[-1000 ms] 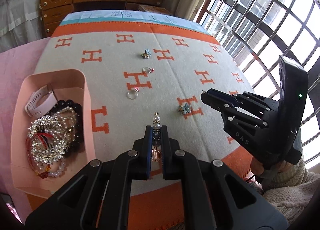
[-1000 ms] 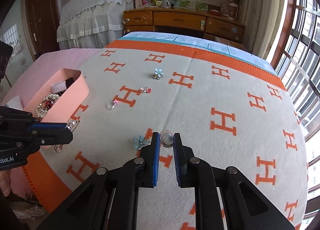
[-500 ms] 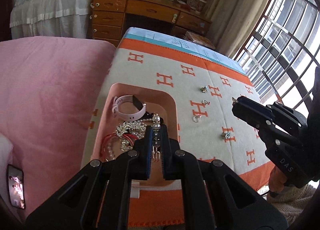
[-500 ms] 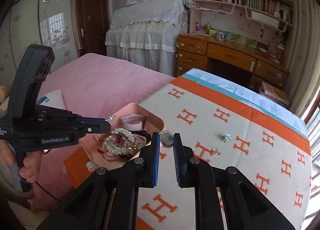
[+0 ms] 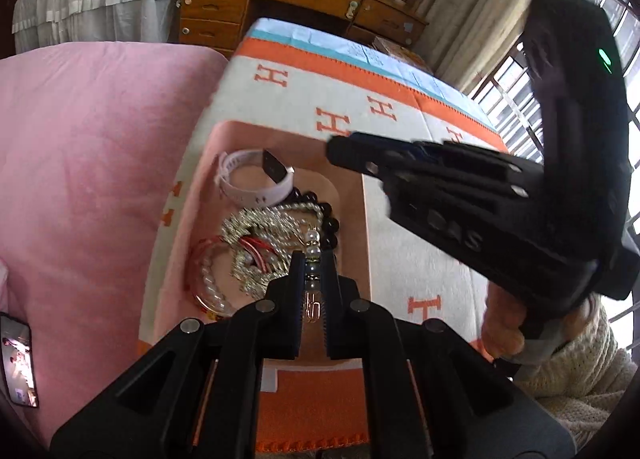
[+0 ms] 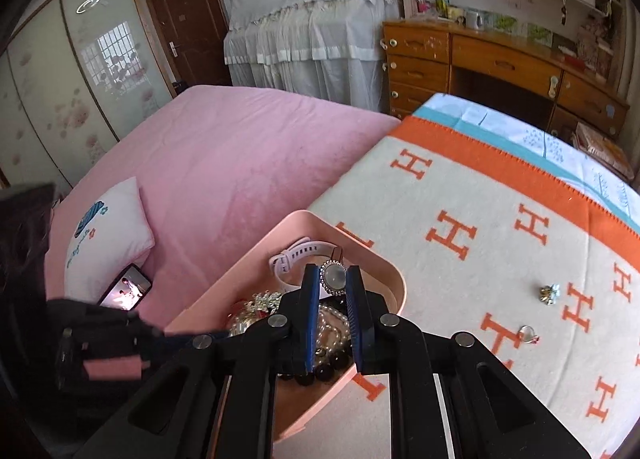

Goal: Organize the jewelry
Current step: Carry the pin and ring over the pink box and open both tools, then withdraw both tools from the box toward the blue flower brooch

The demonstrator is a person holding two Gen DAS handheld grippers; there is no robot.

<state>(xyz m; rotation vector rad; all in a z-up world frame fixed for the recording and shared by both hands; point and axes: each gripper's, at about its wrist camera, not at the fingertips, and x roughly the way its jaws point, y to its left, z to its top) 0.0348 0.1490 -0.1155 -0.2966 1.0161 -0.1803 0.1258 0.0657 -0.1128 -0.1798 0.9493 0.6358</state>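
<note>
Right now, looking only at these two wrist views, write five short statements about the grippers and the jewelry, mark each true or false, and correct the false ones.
1. The left gripper holds a pearl earring. True.
2. The right gripper is empty. False: it grips a round stone brooch.
3. A white watch lies in the pink tray. True.
4. All jewelry is in the tray. False: a flower earring and a ring remain on the blanket.
5. The tray sits on the pink bed. False: it sits on the blanket.

L gripper (image 5: pixel 312 263) is held low, jaws pinched nearly closed on a small piece. R gripper (image 6: pixel 333 285) is angled across from the right, jaws likewise clamped.
</note>
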